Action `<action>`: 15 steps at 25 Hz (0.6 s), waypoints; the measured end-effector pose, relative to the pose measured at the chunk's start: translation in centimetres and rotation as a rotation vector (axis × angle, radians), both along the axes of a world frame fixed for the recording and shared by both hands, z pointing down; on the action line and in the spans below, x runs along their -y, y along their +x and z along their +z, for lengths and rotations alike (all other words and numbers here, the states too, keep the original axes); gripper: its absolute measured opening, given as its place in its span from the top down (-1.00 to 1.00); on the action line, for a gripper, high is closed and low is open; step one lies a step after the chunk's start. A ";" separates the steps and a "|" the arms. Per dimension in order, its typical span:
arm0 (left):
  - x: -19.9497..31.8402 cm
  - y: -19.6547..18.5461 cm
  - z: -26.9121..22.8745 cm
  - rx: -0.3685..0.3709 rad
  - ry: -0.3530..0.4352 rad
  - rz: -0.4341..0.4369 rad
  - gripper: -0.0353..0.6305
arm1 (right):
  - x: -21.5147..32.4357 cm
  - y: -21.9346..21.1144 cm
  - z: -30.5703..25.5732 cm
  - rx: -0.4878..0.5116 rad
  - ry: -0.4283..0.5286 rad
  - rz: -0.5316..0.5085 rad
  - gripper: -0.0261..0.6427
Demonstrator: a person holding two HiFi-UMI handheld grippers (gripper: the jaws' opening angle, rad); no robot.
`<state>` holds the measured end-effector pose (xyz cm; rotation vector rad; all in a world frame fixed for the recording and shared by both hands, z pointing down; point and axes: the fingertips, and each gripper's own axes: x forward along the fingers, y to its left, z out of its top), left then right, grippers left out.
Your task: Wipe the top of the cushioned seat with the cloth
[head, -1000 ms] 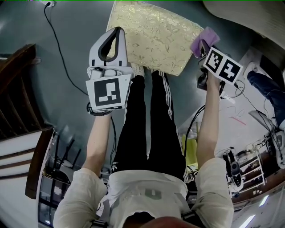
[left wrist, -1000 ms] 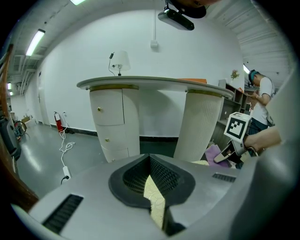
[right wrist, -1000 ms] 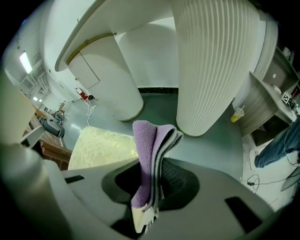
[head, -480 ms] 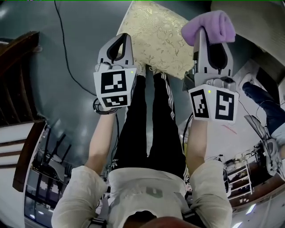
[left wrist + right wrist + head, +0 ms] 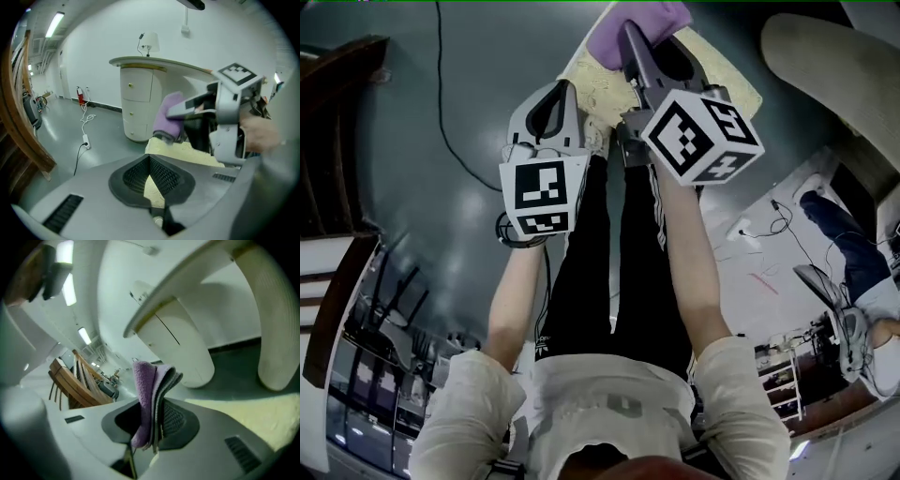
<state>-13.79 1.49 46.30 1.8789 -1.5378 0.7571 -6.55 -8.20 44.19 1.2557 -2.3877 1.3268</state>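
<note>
The cushioned seat [image 5: 727, 73] is pale yellow with a leaf pattern and lies at the top of the head view, beyond the person's legs. My right gripper [image 5: 630, 33] is shut on a folded purple cloth [image 5: 637, 19] and reaches over the seat's far part. In the left gripper view the cloth [image 5: 168, 117] hangs with its lower end at the seat's [image 5: 187, 152] far corner, seemingly touching it. From the right gripper view the cloth [image 5: 150, 394] stands upright between the jaws. My left gripper [image 5: 558, 89] hovers at the seat's near left edge, shut on nothing.
A black cable [image 5: 450, 122] runs over the grey floor on the left, ending at a power strip [image 5: 85, 139]. A curved white counter [image 5: 825, 84] with a round cabinet [image 5: 136, 98] stands behind the seat. Dark wooden furniture [image 5: 337, 112] is at far left.
My right gripper has swung left and forward with the cloth, from the seat's right edge to over its far middle. The left gripper has hardly moved.
</note>
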 end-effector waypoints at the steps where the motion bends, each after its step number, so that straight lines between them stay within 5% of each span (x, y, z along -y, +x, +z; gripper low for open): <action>1: -0.1 -0.5 0.1 0.002 0.004 -0.005 0.92 | -0.4 -1.0 2.4 0.004 -0.085 -0.002 0.65; 6: -0.7 -2.2 0.6 0.012 -0.005 -0.035 0.92 | -3.4 -4.1 10.0 -0.054 -0.352 -0.045 0.65; 15: -0.6 -1.4 0.8 0.011 -0.021 -0.048 0.92 | -4.7 -4.3 12.6 -0.110 -0.418 -0.072 0.65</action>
